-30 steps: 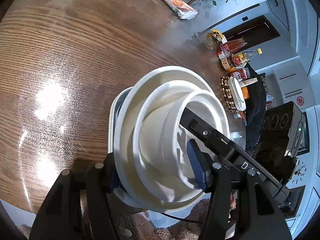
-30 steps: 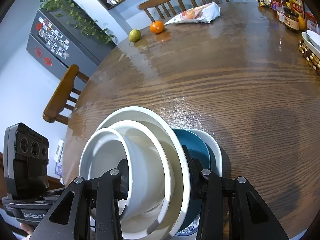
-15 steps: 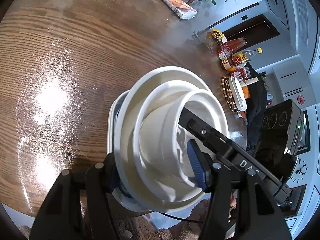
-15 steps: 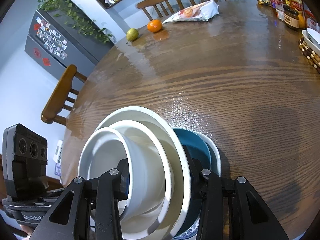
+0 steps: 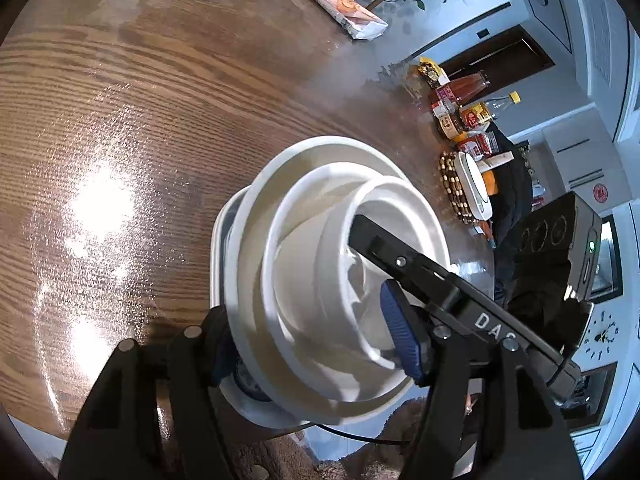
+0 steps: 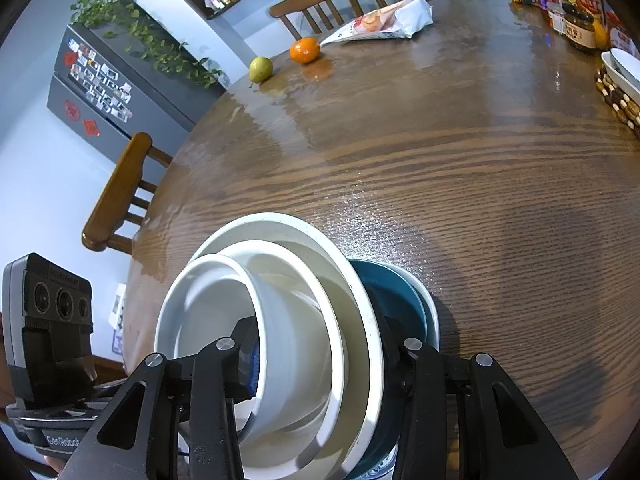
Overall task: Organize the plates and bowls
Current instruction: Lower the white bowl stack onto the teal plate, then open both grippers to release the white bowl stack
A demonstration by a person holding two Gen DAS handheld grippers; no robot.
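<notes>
white bowls, teal bowl, brown woodgrain table

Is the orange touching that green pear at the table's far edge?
Apart. The right wrist view shows bare wood between the orange and the pear.

Bowls nested in plate at near edge of surface, w/ orange, pear & bag at far edge.
</notes>
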